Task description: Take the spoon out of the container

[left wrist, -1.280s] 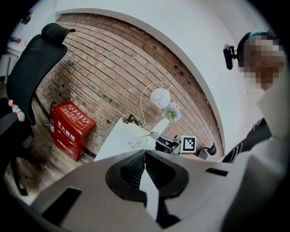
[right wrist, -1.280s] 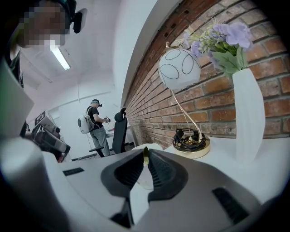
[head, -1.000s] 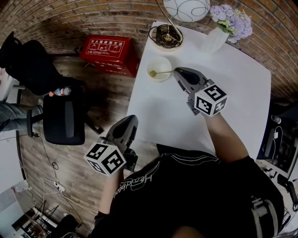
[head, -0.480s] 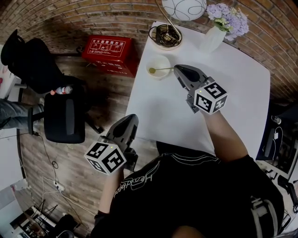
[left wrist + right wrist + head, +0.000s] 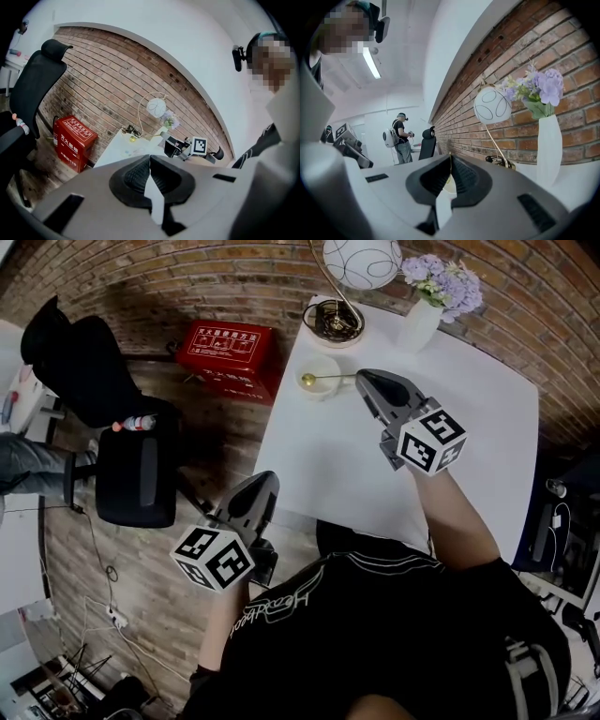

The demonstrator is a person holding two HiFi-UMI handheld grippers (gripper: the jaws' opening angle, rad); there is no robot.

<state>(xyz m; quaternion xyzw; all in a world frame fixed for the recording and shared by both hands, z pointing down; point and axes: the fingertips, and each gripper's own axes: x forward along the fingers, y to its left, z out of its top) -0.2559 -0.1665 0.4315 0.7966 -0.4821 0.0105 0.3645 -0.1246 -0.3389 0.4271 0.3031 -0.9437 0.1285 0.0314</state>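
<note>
A small white bowl stands near the far left corner of the white table. A gold spoon lies across it, with its round end over the bowl and its thin handle pointing right. My right gripper is shut on the tip of that handle; in the right gripper view the handle shows as a thin gold strip pinched between the pads. My left gripper hangs off the table's near left corner, shut and empty, and its jaws meet with nothing between them.
A globe lamp on a gold base and a white vase of purple flowers stand behind the bowl. A red box and a black office chair sit on the brick floor to the left.
The right gripper stays at the end of the spoon handle, its jaws nipped together on it. The head view has drifted slightly. The left gripper has not moved.
</note>
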